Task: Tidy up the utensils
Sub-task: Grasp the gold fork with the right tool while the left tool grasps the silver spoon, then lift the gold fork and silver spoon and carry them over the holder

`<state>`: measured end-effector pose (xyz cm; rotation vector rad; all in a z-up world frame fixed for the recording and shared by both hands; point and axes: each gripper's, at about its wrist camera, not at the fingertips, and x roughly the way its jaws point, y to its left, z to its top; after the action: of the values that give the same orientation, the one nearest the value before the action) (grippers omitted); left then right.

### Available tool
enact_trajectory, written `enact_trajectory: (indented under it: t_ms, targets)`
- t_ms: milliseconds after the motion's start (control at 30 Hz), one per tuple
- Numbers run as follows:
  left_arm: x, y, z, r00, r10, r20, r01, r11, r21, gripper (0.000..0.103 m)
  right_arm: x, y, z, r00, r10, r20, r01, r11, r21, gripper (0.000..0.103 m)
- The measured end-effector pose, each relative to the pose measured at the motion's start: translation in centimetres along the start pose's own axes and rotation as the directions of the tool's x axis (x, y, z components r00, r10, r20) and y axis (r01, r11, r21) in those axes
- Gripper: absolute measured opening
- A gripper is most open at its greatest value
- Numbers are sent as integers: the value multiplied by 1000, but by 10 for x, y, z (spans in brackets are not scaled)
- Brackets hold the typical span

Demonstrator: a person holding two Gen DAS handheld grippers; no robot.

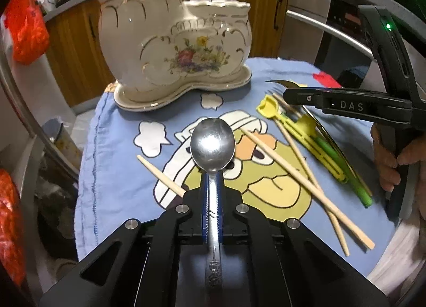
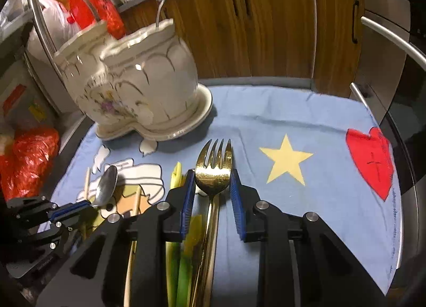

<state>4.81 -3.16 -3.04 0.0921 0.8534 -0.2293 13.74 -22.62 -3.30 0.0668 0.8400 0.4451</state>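
Kitchen setting: wooden cabinets behind, small table covered by a blue cartoon-print cloth (image 2: 306,125).

Item 1. Ceramic utensil holder (image 1: 170,48), cream with gilt scrollwork and a floral panel, two compartments (one taller, one lower), standing upright on a matching saucer at the far side of the cloth. One pale handle with a flower-shaped end already rises from the lower compartment.

Item 2. Silver spoon (image 1: 212,144), bowl forward and facing up, embossed handle. The left gripper (image 1: 212,189) is clenched on its neck, blue pads pressed to either side; the spoon looks lifted clear of the cloth, near the middle of the table and pointing at the holder.

Item 3. Gold fork (image 2: 213,171), tines forward, lying on the cloth. The right gripper (image 2: 211,189) straddles the fork's head with its jaws spread, neither pad touching metal (nothing grasped as yet).

Item 4. Loose remainder, right of centre: wooden chopsticks (image 1: 293,171), crossed, one more lying apart to the left; yellow-and-green training chopsticks (image 1: 314,141) just beside the fork.

Handling note, as judgement: the step in hand appears to be carrying the spoon to the holder. Raise it above the scalloped rim, turn it upright, lower it well inside a compartment, then release; a glazed wall chips easily. The right gripper would do better closing on the fork's narrower neck than on its broad head.
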Motion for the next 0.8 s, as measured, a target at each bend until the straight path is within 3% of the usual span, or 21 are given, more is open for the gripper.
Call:
enact_trajectory:
  t_ms: [367,800]
  targets:
    - [-15,0,1,997,-15,74,16,1000,-10,6,-36,3,1,991,9,136,-6,1000,-20,26]
    - [-29,10,0,991,-44,124,48,998,-31,6,-75,16,-3,963,26,267,-4,997,-83,26]
